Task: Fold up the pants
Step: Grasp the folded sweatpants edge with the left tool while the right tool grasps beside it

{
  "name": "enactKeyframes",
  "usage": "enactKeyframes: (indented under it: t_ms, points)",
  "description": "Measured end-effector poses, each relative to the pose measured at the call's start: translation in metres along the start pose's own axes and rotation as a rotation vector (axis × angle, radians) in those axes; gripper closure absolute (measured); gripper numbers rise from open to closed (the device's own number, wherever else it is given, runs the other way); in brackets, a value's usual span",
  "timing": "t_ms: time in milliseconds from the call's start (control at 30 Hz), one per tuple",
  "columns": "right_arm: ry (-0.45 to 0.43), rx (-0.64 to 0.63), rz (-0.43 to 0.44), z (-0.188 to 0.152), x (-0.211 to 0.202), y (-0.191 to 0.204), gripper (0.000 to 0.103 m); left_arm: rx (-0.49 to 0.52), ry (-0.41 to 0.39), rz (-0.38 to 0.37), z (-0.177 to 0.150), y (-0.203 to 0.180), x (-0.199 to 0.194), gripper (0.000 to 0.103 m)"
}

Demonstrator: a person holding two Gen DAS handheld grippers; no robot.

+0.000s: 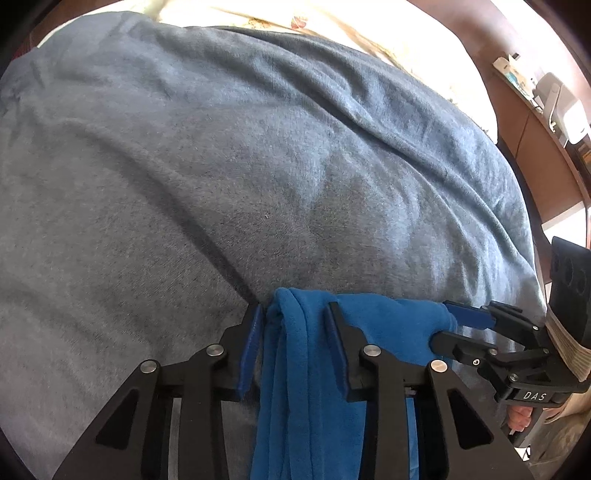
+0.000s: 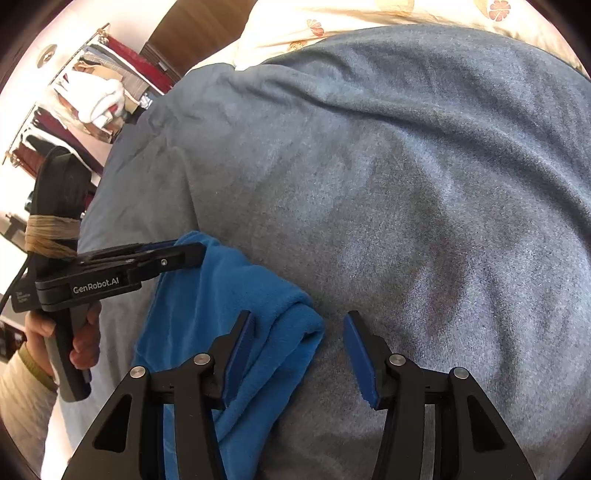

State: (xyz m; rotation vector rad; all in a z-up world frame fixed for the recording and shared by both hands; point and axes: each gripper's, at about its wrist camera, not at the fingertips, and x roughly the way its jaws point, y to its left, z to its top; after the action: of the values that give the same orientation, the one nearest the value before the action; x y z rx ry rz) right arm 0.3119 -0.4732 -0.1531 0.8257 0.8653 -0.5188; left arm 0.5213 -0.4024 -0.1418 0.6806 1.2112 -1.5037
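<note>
While the blue pants (image 1: 295, 369) lie bunched on the grey blanket (image 1: 221, 166) covering the bed, the left gripper (image 1: 295, 325) straddles a fold, jaws apart; the right gripper (image 2: 299, 332) stands apart, one pad against the cloth edge.

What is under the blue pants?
The blue pants lie on a grey blanket, which spreads out all around them. A cream flowered cover peeks out at the blanket's far edge. Whatever lies beneath the blanket is hidden.
</note>
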Motion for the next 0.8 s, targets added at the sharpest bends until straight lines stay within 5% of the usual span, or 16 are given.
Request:
enactKeyframes:
  t_ms: [433, 600, 800]
  points:
    - [0.028, -0.003, 0.013, 0.003, 0.019, -0.003, 0.061, -0.052, 0.035, -0.07, -0.001, 0.013, 0.027, 0.064]
    - [0.038, -0.019, 0.026, 0.005, 0.024, 0.001, 0.072, -0.088, 0.026, -0.076, -0.003, 0.013, 0.02, 0.079]
    - [0.024, -0.059, 0.052, 0.011, 0.004, 0.01, 0.081, -0.04, -0.073, -0.034, -0.007, -0.011, -0.02, 0.082]
